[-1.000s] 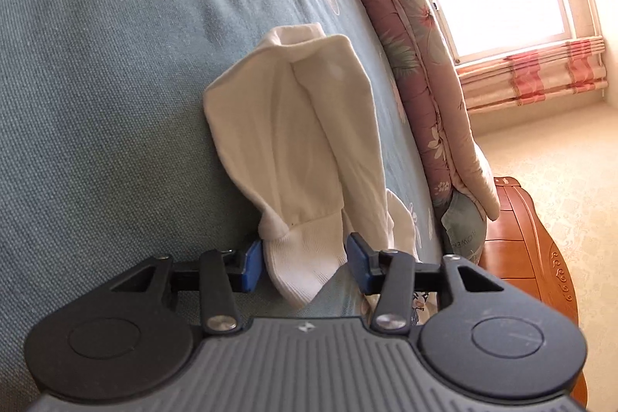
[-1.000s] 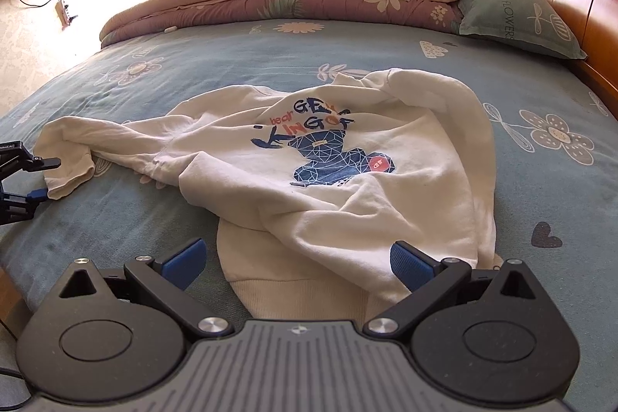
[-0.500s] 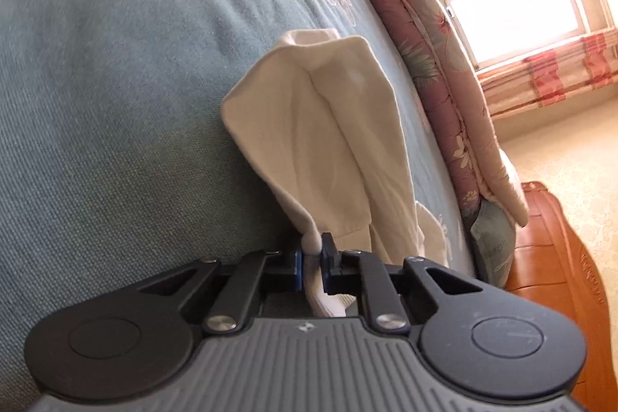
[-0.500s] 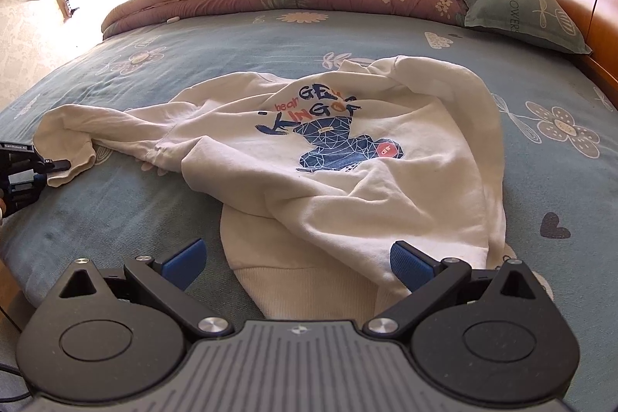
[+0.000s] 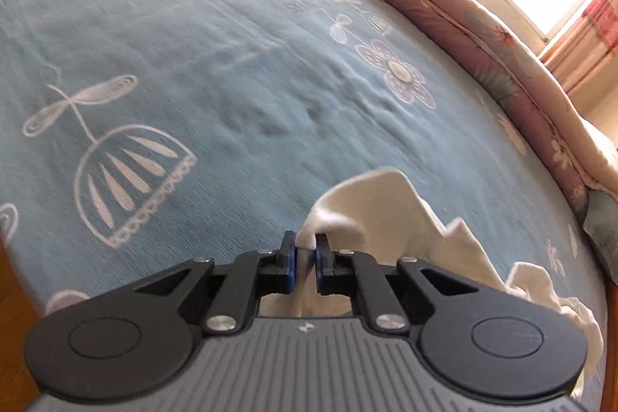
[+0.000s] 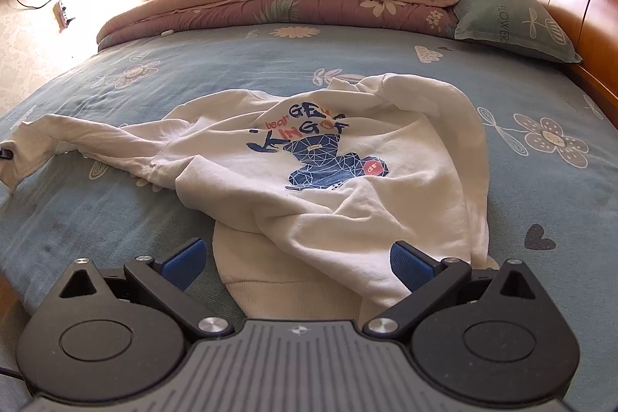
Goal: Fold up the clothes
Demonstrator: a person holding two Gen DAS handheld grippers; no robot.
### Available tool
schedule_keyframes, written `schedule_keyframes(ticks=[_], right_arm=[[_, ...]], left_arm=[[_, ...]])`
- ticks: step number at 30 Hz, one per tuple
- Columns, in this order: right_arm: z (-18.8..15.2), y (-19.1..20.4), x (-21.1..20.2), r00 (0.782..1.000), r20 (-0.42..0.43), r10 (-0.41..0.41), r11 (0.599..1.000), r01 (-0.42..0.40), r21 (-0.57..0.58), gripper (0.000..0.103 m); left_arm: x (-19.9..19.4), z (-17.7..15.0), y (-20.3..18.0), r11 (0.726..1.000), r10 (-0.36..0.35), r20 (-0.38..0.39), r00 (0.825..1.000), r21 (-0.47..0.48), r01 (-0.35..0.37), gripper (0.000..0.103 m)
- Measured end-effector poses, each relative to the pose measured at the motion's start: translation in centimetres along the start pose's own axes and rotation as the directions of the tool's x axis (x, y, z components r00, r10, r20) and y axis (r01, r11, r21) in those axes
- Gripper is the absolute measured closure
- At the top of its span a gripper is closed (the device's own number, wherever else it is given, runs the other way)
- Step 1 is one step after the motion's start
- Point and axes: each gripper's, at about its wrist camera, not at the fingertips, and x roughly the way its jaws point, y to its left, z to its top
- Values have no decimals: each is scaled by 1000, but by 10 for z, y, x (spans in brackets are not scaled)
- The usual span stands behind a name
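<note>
One white sweatshirt (image 6: pixel 347 180) sprawls crumpled on the blue bedsheet (image 6: pixel 270 64), soft, limp, best taken by cuffs and hem; left gripper (image 5: pixel 306 259) pinches its sleeve cuff (image 5: pixel 309 238), right gripper (image 6: pixel 297 259) gapes wide, holding nothing, over the hem.

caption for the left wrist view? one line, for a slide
Left gripper shut on the white sweatshirt's sleeve cuff, held above the blue patterned bedsheet.

Each camera sits just behind its own gripper, angled down over the bed (image 6: pixel 116 219). Both views share the white sweatshirt (image 6: pixel 386 219).
</note>
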Motion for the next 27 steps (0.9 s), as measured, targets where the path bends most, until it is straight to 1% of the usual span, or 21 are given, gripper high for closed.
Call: schedule_keyframes(ticks=[4, 6, 10, 11, 13, 14, 15, 16, 17, 18, 20, 24, 26, 27], right_arm=[[2, 4, 1, 1000, -4, -2, 1000, 2, -13, 0], [4, 5, 1, 1000, -5, -6, 1000, 6, -16, 0], [6, 4, 1, 1000, -3, -17, 1000, 17, -17, 0], [6, 3, 1, 1000, -4, -22, 1000, 21, -18, 0], [7, 1, 2, 1000, -7, -26, 1000, 26, -16, 0], [7, 0, 3, 1000, -8, -27, 1000, 27, -14, 0], [8, 0, 4, 1000, -11, -27, 1000, 26, -11, 0], [8, 0, 5, 1000, -12, -24, 1000, 24, -12, 0], [8, 0, 5, 1000, -12, -22, 1000, 22, -16, 0], [9, 1, 5, 1000, -12, -20, 1000, 20, -21, 0], [8, 4, 6, 1000, -14, -17, 999, 17, -33, 0], [8, 4, 7, 1000, -19, -12, 999, 12, -32, 0], [7, 4, 6, 1000, -18, -8, 1000, 8, -29, 0], [7, 5, 6, 1000, -17, -6, 1000, 6, -27, 0]], left_arm=[[-6, 26, 22, 998, 58, 19, 998, -7, -58, 95], [-2, 42, 23, 997, 76, 26, 997, -13, -76, 95], [1, 59, 19, 995, 102, 46, 994, 0, -102, 95], [3, 62, 19, 995, 105, 44, 994, -1, -105, 95], [11, 69, 17, 991, 133, 38, 990, -5, -133, 94], [14, 71, 16, 990, 144, 35, 989, -4, -144, 88], [19, 72, 16, 987, 161, 27, 987, -4, -161, 86], [24, 74, 15, 986, 165, -4, 986, 1, -165, 85], [27, 75, 14, 983, 181, -10, 983, 5, -181, 85], [28, 74, 12, 981, 192, -4, 981, 14, -192, 85], [28, 76, 8, 979, 201, 2, 980, 32, -201, 79], [22, 82, 2, 975, 218, 12, 976, 53, -218, 72], [14, 87, -1, 975, 218, 28, 976, 48, -219, 62], [11, 90, -2, 975, 218, 36, 975, 46, -219, 60]])
